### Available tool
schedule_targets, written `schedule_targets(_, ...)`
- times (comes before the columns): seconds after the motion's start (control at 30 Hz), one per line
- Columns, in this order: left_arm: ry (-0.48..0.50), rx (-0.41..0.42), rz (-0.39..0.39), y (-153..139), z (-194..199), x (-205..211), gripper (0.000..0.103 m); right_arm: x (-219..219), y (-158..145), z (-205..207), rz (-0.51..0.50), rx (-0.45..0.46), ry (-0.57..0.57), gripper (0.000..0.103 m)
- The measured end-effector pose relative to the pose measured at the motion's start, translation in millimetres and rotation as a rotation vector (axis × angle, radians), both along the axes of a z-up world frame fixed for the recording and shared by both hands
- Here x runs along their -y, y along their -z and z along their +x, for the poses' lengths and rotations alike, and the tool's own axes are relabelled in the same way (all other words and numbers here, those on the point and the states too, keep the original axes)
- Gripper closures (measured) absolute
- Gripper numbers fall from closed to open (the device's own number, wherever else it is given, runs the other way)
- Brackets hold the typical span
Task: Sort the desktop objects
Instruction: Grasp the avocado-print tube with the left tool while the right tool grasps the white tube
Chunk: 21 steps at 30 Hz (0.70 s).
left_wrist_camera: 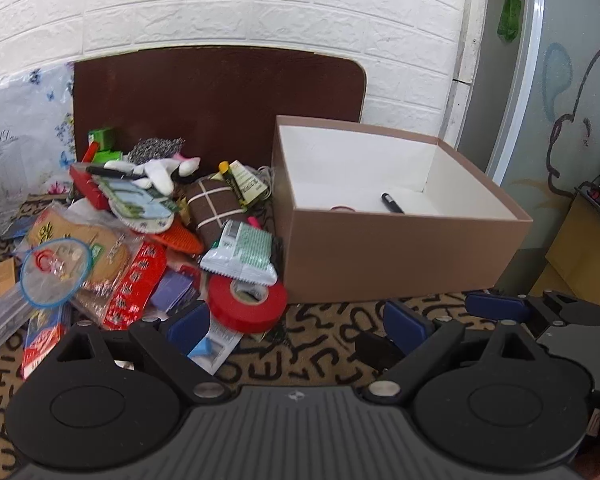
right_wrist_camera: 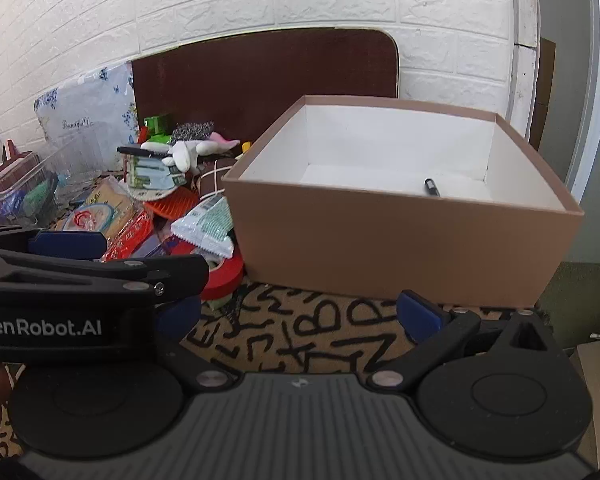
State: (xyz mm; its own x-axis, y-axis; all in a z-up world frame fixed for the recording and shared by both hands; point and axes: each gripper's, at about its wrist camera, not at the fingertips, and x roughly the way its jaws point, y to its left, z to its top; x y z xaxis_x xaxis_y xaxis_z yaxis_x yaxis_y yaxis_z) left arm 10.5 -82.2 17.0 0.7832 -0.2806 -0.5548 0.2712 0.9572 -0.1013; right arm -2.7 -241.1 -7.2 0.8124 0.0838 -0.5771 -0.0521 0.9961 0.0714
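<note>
left wrist view: box [left_wrist_camera: 400, 256] holds only a pen [left_wrist_camera: 392, 203]; the pile [left_wrist_camera: 148, 232] beside it on the tabletop looks barely sorted. left gripper [left_wrist_camera: 296, 322] and right gripper [right_wrist_camera: 300, 314] fingers spread, empty.

Both views sit low over the surface [left_wrist_camera: 308, 356], each looking forward along its own jaws toward the white brick wall [left_wrist_camera: 260, 4]. The left wrist view faces the heap of clutter [left_wrist_camera: 148, 220] head-on and close, with the brown box [left_wrist_camera: 400, 252] to its right. The right wrist view stands further right, square to the box [right_wrist_camera: 400, 248] and close to it, with the heap [right_wrist_camera: 152, 200] off to its left. Both share box, heap, the red tape roll [left_wrist_camera: 246, 304] and the wall. The left gripper [right_wrist_camera: 80, 276] crosses the right view's left side.
</note>
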Motion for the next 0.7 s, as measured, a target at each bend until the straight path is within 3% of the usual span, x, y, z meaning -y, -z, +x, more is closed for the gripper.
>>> schedule_targets(0.2,-0.043,-0.047,-0.039,28,-18,-33,0.007,-28,25,-12,-0.003,-0.045,-0.069,0.002)
schedule_targets(0.4,-0.117,-0.091,-0.024,49,-23,-70,0.007,-60,47,-11,-0.009,-0.105,-0.145,0.002)
schedule_targets(0.7,-0.205,-0.119,-0.036,64,-7,-108,0.011,-86,52,-3,-0.048,-0.088,-0.218,0.002)
